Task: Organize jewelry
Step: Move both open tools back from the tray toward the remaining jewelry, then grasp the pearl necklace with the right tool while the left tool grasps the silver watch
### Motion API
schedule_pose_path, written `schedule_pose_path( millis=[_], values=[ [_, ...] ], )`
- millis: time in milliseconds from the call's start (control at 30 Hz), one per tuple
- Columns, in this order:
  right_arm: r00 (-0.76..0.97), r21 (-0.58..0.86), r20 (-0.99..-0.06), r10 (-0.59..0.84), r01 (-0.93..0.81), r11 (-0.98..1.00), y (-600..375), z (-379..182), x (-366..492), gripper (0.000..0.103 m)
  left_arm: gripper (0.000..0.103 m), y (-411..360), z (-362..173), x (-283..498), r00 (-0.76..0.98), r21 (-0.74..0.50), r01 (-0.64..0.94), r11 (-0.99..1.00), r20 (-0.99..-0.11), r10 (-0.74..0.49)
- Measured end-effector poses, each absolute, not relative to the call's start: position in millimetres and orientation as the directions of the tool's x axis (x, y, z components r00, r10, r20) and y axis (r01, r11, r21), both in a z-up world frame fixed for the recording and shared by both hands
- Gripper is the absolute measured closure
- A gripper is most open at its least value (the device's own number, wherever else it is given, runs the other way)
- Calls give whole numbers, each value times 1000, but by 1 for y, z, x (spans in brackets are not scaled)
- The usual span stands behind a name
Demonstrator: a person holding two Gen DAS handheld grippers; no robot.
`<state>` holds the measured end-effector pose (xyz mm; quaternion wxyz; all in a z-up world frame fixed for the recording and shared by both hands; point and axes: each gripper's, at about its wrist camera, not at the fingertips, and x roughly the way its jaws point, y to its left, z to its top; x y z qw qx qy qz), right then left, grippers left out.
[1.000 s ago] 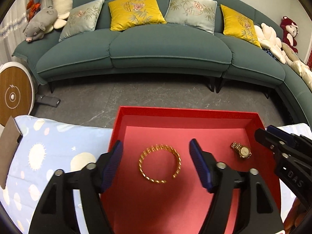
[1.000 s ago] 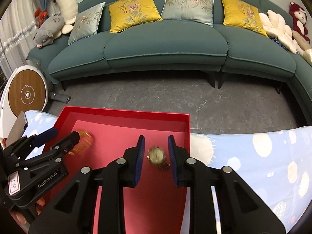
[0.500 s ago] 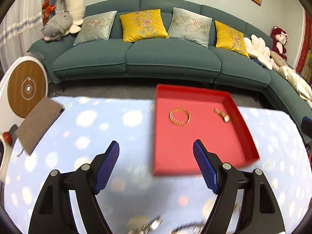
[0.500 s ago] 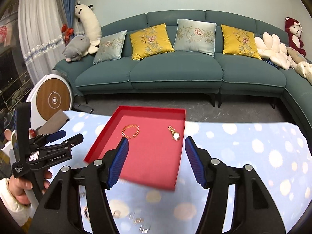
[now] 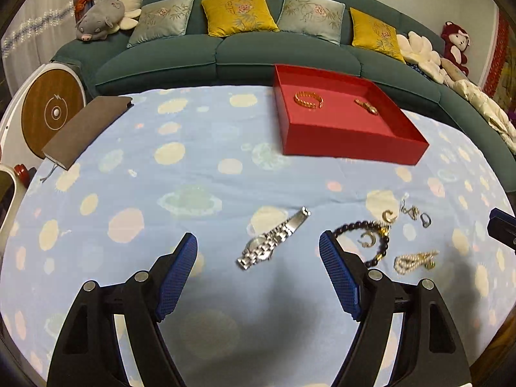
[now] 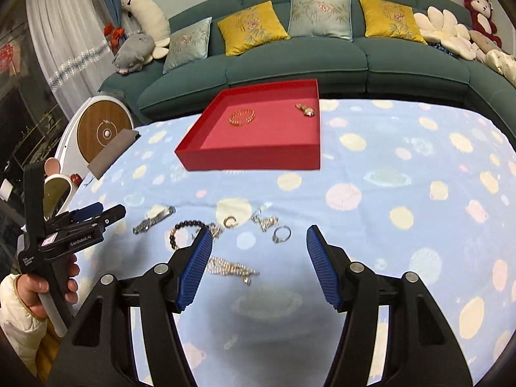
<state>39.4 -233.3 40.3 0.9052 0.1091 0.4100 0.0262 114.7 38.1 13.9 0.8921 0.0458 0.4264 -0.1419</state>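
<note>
silver watch (image 5: 274, 241) between open left hand-held gripper (image 5: 258, 272) jaws, untouched

Bare bench (image 5: 193, 167) lies open left of the red tray (image 5: 351, 148); scattered jewelry (image 6: 232, 267) crowds the near right.

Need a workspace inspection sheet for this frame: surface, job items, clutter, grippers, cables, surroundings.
Surface: blue spotted cloth, flat.
Job's things: red tray holds gold bangle and gold watch; silver watch, bead bracelet, pearl strand, ring and small pieces loose on cloth.
Clutter: brown notebook.
Grippers: left gripper and right gripper, jaws open, empty.
Cables: nothing seen.
Surroundings: green sofa, cushions, plush toys.
</note>
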Motion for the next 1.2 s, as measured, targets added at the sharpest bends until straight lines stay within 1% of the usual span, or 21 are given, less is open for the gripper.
schedule_pose_path(
  millis=[167,333,500,667,733,833,900,933,967,1000,1067,1100,1200],
  values=[
    [633,148,-763,131,-26,989,-216,19,39,44,28,34,-5,109,570,-36,312,949,-792,-218],
    [572,135,-799,186,-131,982,-200,-7,54,44,28,31,-8,109,574,-21,324,946,-790,-215],
    [558,97,-799,224,-248,964,-185,-17,71,44,28,34,-8,112,568,-46,320,946,-790,-231],
    [519,115,-819,245,-269,956,-180,-28,77,44,28,35,-13,116,560,-45,327,944,-796,-231],
    [509,110,-826,243,-276,955,-178,-31,78,46,28,35,-16,118,552,-47,327,944,-801,-231],
    [495,105,-837,233,-273,956,-177,-34,79,53,28,36,-18,120,544,-54,325,944,-806,-233],
    [488,101,-843,224,-265,959,-178,-37,79,59,28,36,-19,120,545,-54,327,943,-805,-235],
    [489,100,-843,222,-263,959,-178,-37,79,61,28,36,-19,120,545,-53,328,943,-805,-235],
    [488,101,-844,223,-263,959,-179,-36,79,65,28,36,-20,121,544,-51,329,943,-806,-233],
    [485,100,-846,219,-260,961,-179,-36,78,74,28,36,-21,121,543,-50,329,943,-807,-232],
    [478,101,-852,211,-246,964,-179,-36,79,86,28,36,-24,123,540,-42,330,943,-811,-225],
    [478,104,-853,211,-240,965,-179,-35,78,87,28,36,-26,124,537,-40,331,943,-814,-223],
    [477,107,-853,211,-237,966,-178,-34,76,88,28,37,-31,130,530,-35,324,946,-822,-211]
  ],
)
